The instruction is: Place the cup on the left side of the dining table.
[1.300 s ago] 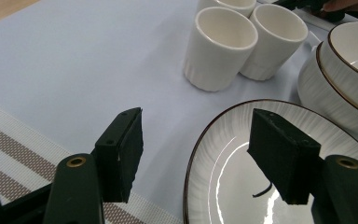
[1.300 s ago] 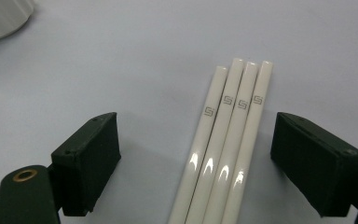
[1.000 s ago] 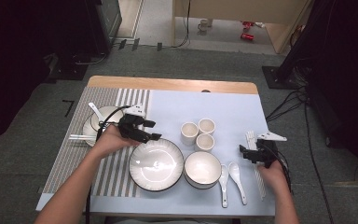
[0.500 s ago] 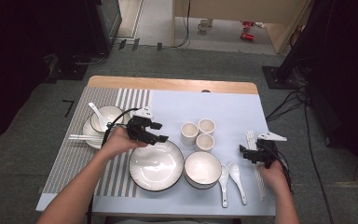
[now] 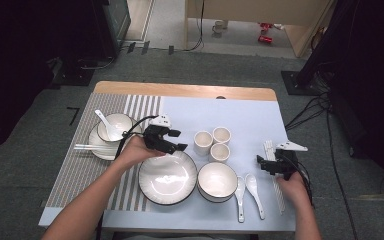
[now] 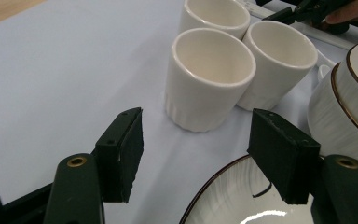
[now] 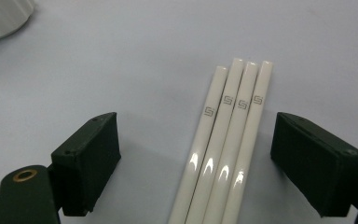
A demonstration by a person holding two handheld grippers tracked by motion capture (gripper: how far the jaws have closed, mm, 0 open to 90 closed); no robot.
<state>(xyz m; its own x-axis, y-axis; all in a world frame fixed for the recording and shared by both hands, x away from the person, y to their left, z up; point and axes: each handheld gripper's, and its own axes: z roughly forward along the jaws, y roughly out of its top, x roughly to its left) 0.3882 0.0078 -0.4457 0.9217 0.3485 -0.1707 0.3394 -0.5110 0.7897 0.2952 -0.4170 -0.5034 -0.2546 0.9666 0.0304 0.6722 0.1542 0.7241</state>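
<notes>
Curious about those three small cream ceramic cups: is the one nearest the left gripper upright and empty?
Upright and empty: the nearest cream ceramic cup stands mouth up, its inside bare.

Three cups [image 5: 214,142] behind plate [image 5: 167,176] and bowl [image 5: 217,180], two spoons [image 5: 247,192] right of bowl, chopsticks [image 5: 276,180] farthest right

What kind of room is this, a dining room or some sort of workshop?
Probably a lab or studio set up for recording, not a dining room. A table laid with tableware stands on grey carpet, cables trail across the floor, and a person works handheld tools, the left gripper and the right gripper, over the dishes.
</notes>
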